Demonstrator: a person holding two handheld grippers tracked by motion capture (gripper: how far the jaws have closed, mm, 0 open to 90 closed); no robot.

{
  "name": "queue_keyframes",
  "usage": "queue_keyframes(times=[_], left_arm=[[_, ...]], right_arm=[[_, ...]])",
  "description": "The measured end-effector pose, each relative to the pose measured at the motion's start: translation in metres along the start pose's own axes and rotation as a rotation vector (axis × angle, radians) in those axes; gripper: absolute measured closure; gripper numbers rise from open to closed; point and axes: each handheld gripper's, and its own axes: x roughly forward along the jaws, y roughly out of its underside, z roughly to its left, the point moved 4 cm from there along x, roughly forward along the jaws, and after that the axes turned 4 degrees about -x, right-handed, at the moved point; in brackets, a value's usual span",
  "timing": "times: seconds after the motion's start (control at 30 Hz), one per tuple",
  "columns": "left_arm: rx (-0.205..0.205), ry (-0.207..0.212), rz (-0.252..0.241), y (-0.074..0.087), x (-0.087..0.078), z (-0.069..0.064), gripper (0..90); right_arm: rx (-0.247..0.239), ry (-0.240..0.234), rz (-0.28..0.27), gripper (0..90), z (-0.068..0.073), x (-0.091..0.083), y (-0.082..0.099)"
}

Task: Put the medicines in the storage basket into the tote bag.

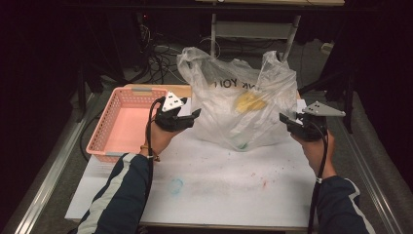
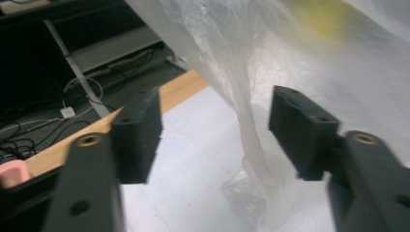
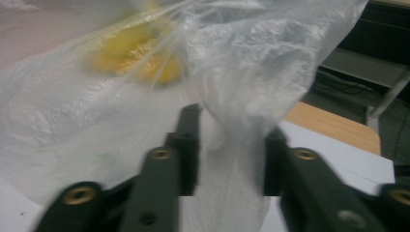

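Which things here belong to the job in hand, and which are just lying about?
In use:
- translucent white plastic bag
- yellow item inside it
- left gripper, jaws apart beside the bag's edge
- right gripper, bag plastic between its jaws

Lying about:
- pink plastic basket
- cables on the floor

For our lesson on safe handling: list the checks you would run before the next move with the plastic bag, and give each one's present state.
1. Bag standing on the table: ok.
2. Left gripper open, bag fold between its fingers, untouched: ok.
3. Right gripper around a bag fold; pressing on it: cannot tell.
4. Yellow item inside bag: ok.
5. Basket beside bag: ok.
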Motion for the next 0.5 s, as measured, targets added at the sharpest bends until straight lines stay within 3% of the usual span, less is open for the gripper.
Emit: queue_keyframes(times=[0.07,0.1,0.13,0.23,0.5], left_arm=[[0.014,-0.021,-0.012,0.002,-0.005,0.001,27.0],[0.026,-0.024,-0.014,0.003,-0.008,0.001,27.0],[0.037,-0.027,-0.015,0.004,-0.010,0.001,26.9],[0.064,-0.046,-0.013,0.008,-0.016,0.001,22.5],[0.104,-0.054,-0.026,0.012,-0.031,0.000,22.1]], right_arm=[[0.001,0.003,-0.002,59.1,0.001,-0.001,-0.001],[-0.014,0.030,-0.017,49.2,0.001,-0.002,-0.003],[-0.023,0.041,-0.032,45.8,0.000,-0.003,-0.004],[-0.026,0.052,-0.050,44.2,0.001,-0.006,-0.006],[-0.070,0.081,-0.088,34.0,0.007,-0.018,-0.014]])
